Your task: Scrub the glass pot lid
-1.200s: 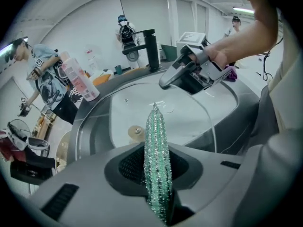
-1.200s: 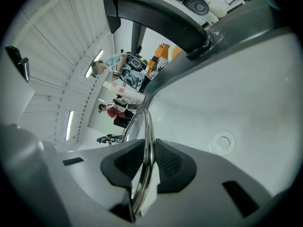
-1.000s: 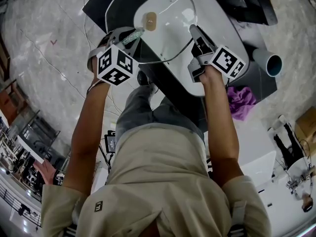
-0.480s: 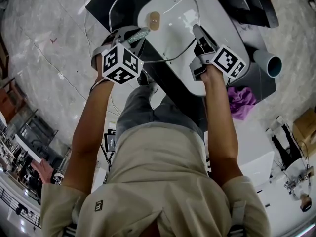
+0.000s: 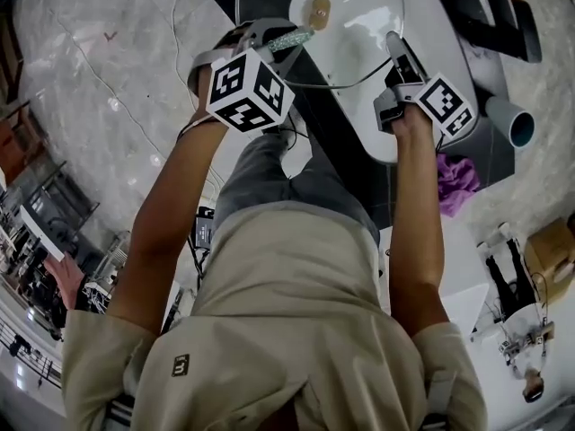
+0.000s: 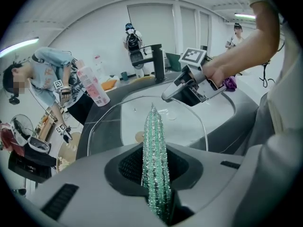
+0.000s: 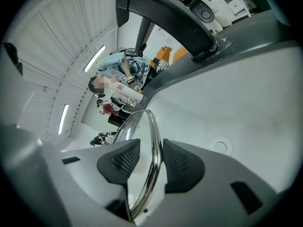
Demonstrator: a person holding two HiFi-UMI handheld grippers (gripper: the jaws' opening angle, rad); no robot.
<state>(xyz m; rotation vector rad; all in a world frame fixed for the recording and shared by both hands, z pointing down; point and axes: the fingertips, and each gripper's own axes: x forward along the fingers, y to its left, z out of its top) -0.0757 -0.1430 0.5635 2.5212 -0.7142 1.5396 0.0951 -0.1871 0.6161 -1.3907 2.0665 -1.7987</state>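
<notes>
The glass pot lid (image 5: 334,48), with a metal rim and a tan knob (image 5: 317,12), stands tilted over the white sink (image 5: 359,128). My left gripper (image 5: 269,41) is shut on a green sparkly scrubber (image 6: 155,160), whose tip points at the lid (image 6: 142,122) near the knob. My right gripper (image 7: 151,162) straddles the lid's rim (image 7: 155,141) at the right edge. Its jaws are opening: the rim runs between the pads, with a gap on the left side. The right gripper (image 6: 168,97) also shows across the lid in the left gripper view.
A black faucet (image 7: 161,13) arches over the sink's far side. A purple cloth (image 5: 456,182) and a grey tube (image 5: 512,119) lie right of the sink. A pink-labelled bottle (image 6: 92,86) stands on the counter, and people work in the background.
In the head view both grippers and the lid have shifted up and to the right. The left gripper with the scrubber now sits closer under the lid's knob.
</notes>
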